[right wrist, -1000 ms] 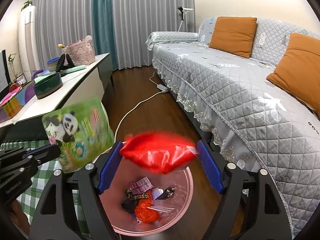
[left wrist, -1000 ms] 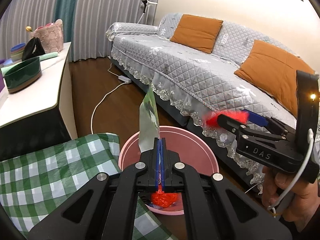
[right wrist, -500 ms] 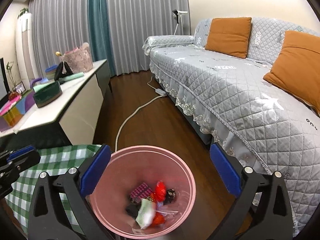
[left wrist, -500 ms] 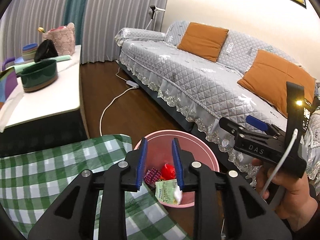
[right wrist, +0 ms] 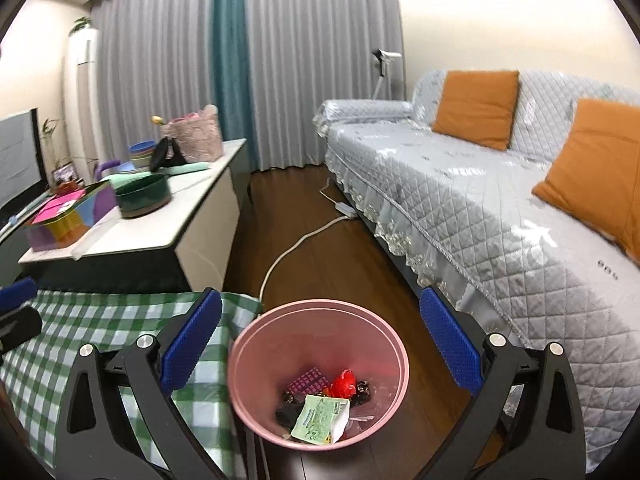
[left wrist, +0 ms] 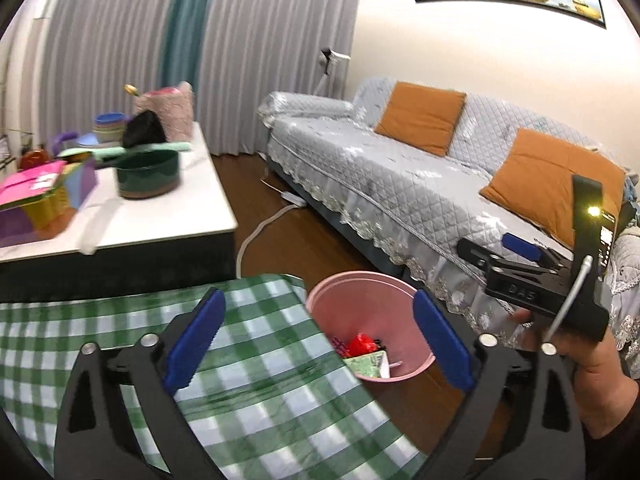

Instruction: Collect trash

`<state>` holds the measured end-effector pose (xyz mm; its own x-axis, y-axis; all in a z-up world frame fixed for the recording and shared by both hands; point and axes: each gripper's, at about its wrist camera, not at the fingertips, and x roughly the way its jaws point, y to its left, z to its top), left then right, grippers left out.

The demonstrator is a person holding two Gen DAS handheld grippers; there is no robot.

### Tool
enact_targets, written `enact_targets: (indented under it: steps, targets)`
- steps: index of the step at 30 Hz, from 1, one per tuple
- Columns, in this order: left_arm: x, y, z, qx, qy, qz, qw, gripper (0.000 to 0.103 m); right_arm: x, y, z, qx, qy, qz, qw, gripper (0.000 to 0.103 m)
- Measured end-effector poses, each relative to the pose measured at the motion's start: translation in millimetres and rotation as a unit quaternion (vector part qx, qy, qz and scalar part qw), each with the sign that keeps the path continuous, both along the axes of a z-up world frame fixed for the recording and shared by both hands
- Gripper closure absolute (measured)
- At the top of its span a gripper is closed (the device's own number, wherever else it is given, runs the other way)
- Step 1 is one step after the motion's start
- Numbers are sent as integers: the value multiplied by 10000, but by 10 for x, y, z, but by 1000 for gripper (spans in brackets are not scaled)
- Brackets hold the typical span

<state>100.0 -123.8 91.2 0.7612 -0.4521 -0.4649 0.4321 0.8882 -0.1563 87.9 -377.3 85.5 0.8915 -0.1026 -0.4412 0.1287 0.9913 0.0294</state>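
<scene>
on the floor beside the green checked cloth [right wrist: 100, 328] stands the pink bin [right wrist: 318, 376], w/ trash inside: green-white packet [right wrist: 320, 422], red wrapper [right wrist: 343, 385], pink patterned wrapper [right wrist: 307, 380], some dark bits. right gripper [right wrist: 318, 344] hangs above the bin, jaws spread wide, nothing in them. left gripper [left wrist: 316, 332] is over the cloth edge & bin, jaws also released, empty. grey sofa [right wrist: 480, 200] is near.

Black claw [right wrist: 320, 342], blue pads [right wrist: 192, 344], silver screws
</scene>
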Motion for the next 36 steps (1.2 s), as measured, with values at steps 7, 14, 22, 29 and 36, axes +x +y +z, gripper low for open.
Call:
enact_targets:
  steps: [7,14,22,29,36]
  targets:
    - [-380,384,35,55,-111,412,9991,8,-441,283,100,75,-63,158,9998,5]
    - [-812,618,77,99,-278,762,9967,8,-876,640,123,26,-159,274,9995,5]
    - [-1188,818,-52,269,-295,1437,9888,8,-1130,871,-30,-50,-34,275,9996,5]
    - [-1415,1027,-285,180,123,1732,9847,8,-1283,1012,-187,-107,102,335,9993,5]
    - [-1349,1074,-482,369,276,1987,9790,8,-1194,1127,-334,-159,284,474,9983,5]
